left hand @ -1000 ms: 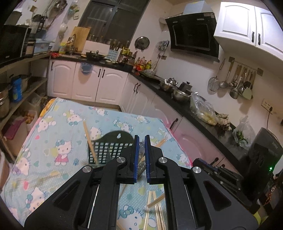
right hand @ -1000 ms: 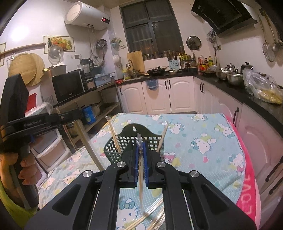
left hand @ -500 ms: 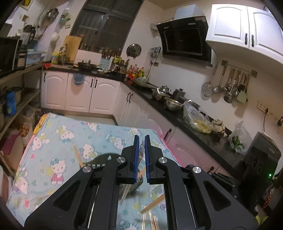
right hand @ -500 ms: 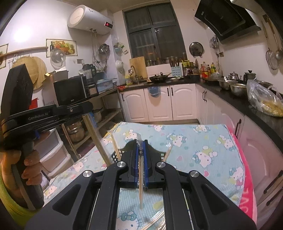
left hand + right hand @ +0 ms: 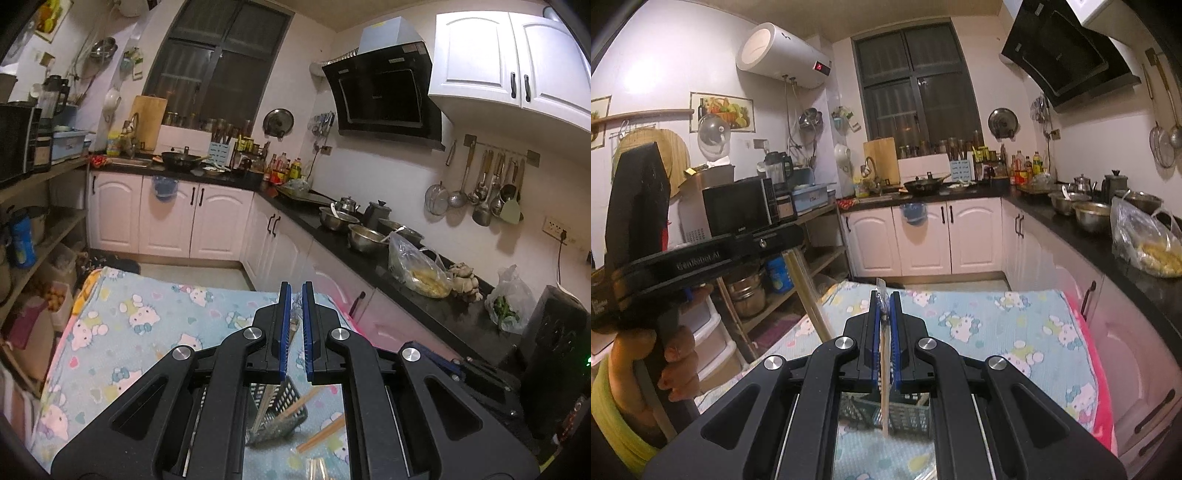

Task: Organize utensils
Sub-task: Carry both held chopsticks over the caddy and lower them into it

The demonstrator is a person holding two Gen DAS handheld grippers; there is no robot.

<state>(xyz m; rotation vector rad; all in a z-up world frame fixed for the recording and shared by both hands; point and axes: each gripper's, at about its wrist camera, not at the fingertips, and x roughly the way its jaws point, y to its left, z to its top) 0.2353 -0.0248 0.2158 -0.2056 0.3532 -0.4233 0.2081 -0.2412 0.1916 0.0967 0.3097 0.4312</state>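
Observation:
My left gripper is shut on a plastic-wrapped chopstick pair, held up above the table. Below it, between the arms, a dark mesh utensil basket holds chopsticks, and loose chopsticks lie beside it. My right gripper is shut on a wrapped pale chopstick that hangs down over the basket. The left gripper's body shows at the left of the right wrist view, with its chopsticks slanting down.
The table has a blue Hello Kitty cloth. A black counter with metal bowls and bags runs along the right. White cabinets stand behind. Shelves with a microwave are at the left.
Both grippers have risen with their wrapped chopsticks; the basket has dropped from mid-frame to the gap between the arms in both views.

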